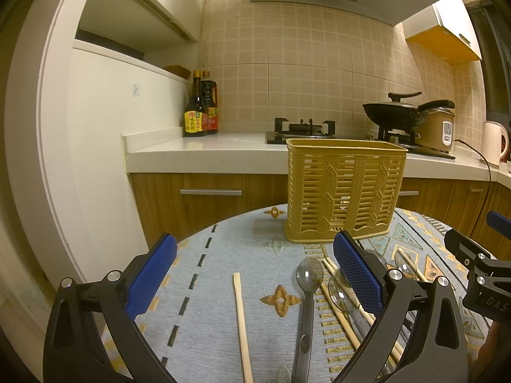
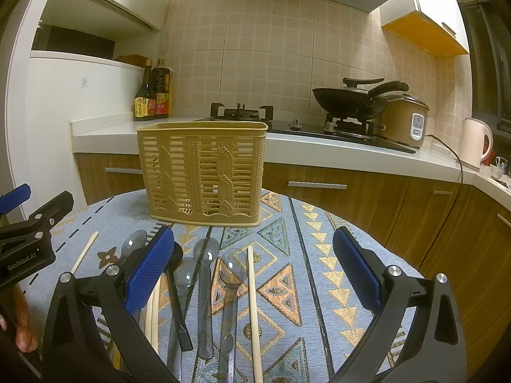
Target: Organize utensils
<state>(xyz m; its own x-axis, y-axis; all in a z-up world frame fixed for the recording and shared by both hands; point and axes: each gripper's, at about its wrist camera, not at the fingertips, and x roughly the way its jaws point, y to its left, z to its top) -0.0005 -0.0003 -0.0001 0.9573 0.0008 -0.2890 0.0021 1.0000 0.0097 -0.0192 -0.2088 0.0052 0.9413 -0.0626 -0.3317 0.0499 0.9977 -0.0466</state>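
In the left wrist view, the left gripper [image 1: 255, 274] stands wide with nothing held, above a patterned cloth [image 1: 217, 319]. A chopstick [image 1: 242, 325] and a spoon [image 1: 308, 290] lie between its fingers; the basket [image 1: 345, 191] stands upright beyond. In the right wrist view, the right gripper [image 2: 254, 271] is also wide and holds nothing, over spoons [image 2: 231, 287] and a chopstick [image 2: 254, 312], with the basket [image 2: 202, 172] behind them.

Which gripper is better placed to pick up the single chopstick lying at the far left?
Left. The chopstick lies between the left gripper's open fingers; the right gripper hovers over the spoons.
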